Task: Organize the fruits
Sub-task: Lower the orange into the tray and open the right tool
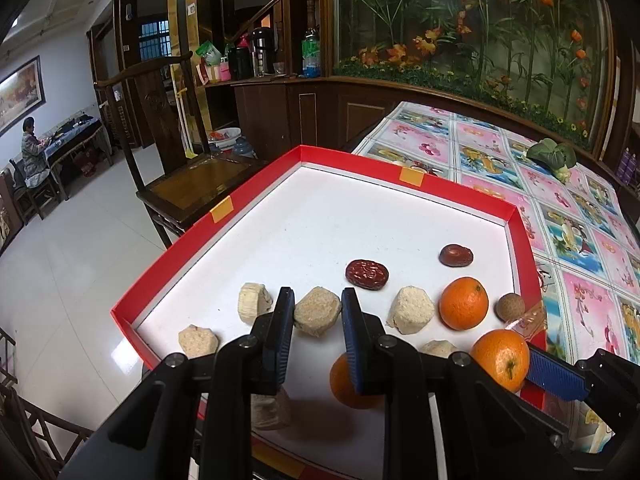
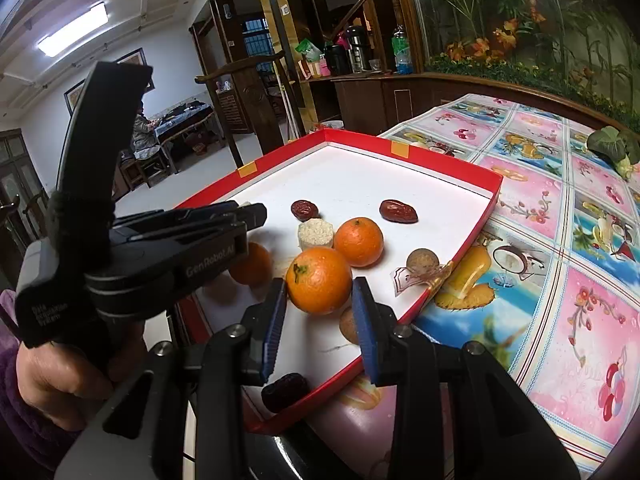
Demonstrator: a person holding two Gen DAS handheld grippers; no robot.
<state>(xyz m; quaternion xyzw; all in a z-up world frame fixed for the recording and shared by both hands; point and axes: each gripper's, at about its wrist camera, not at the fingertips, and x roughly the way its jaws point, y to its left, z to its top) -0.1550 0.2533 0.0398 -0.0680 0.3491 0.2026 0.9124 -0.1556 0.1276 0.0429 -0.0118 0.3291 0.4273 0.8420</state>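
A family home, in its dining or living area. A fruit-print tablecloth covers the table beside a carved wooden chair. A wooden sideboard carries a thermos and a water bottle, backed by a glass-fronted panel of seemingly artificial flowers. A framed painting hangs above someone seated at a far table.

Three oranges, wrinkled red dates, scattered in red tray

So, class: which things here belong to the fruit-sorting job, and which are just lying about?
Job: oranges, red dates, longan, red tray, left gripper, right gripper.

Lying about: beige cakes, leafy vegetable, chair, bottle.
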